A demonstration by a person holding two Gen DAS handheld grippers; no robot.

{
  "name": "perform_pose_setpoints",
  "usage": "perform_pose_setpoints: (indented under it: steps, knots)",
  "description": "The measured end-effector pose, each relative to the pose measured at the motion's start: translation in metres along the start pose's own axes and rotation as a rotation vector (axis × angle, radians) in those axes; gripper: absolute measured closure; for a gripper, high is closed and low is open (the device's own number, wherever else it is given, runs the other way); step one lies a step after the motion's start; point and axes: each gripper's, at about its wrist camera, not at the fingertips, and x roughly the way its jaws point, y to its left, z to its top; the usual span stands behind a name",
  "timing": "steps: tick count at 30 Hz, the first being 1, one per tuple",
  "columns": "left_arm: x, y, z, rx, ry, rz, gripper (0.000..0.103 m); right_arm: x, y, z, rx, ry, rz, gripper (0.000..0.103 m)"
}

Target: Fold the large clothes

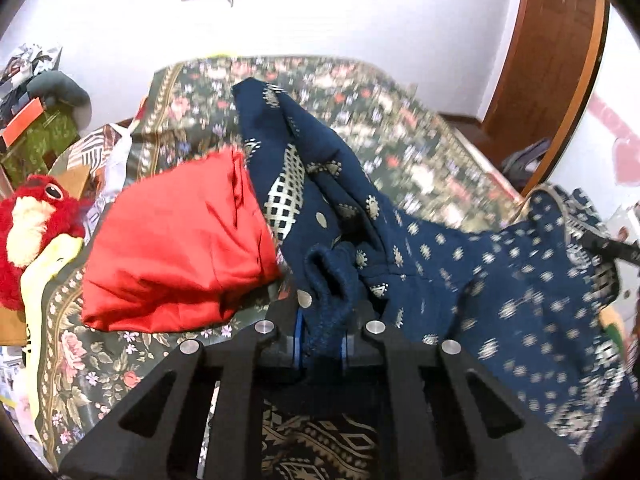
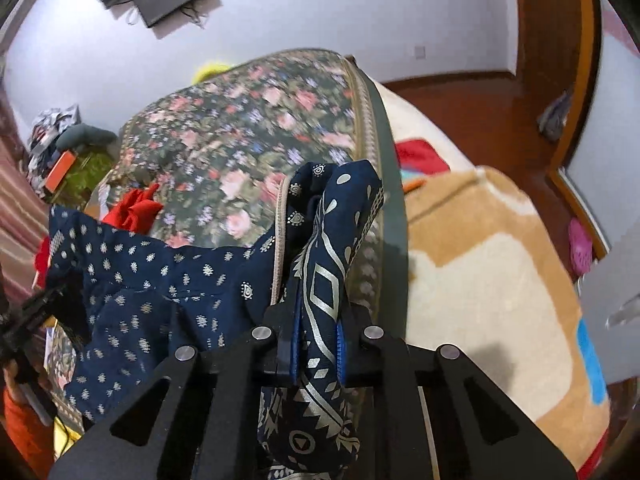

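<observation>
Two hand-held grippers carry the navy printed garment (image 1: 420, 240) above the floral bedspread (image 1: 360, 92), red cloth (image 1: 176, 248) bunched at its left: we judge this the lift-and-spread step before any fold. Our left hand-held gripper (image 1: 322, 344) pinches a hem, our right hand-held gripper (image 2: 318, 344) clamps a patterned border, both tilted downward. Next, we judge, we draw them apart to pull the fabric flat.

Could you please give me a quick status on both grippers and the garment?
Left gripper shut on navy printed garment. Right gripper shut on its patterned edge. Garment hangs between them above floral bedspread. Red cloth lies beside it, near the left gripper.
</observation>
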Motion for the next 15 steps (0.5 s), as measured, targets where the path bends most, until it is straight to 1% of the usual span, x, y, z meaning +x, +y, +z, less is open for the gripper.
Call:
perform_pose_setpoints:
  steps: [3, 8, 11, 15]
  knots:
    - [-0.016, 0.002, 0.010, -0.002, -0.029, -0.013, 0.091, -0.006, 0.008, 0.010, -0.016, -0.016, 0.018, 0.091]
    - [-0.037, 0.014, 0.028, -0.011, -0.083, 0.004, 0.091, -0.007, 0.026, 0.041, -0.036, -0.064, 0.057, 0.092]
    - [-0.037, 0.026, 0.039, -0.026, -0.100, 0.014, 0.091, 0.005, 0.037, 0.062, -0.057, -0.082, 0.066, 0.092]
    - [-0.026, 0.045, 0.055, -0.055, -0.098, 0.021, 0.091, 0.036, 0.052, 0.083, -0.075, -0.077, 0.071, 0.092]
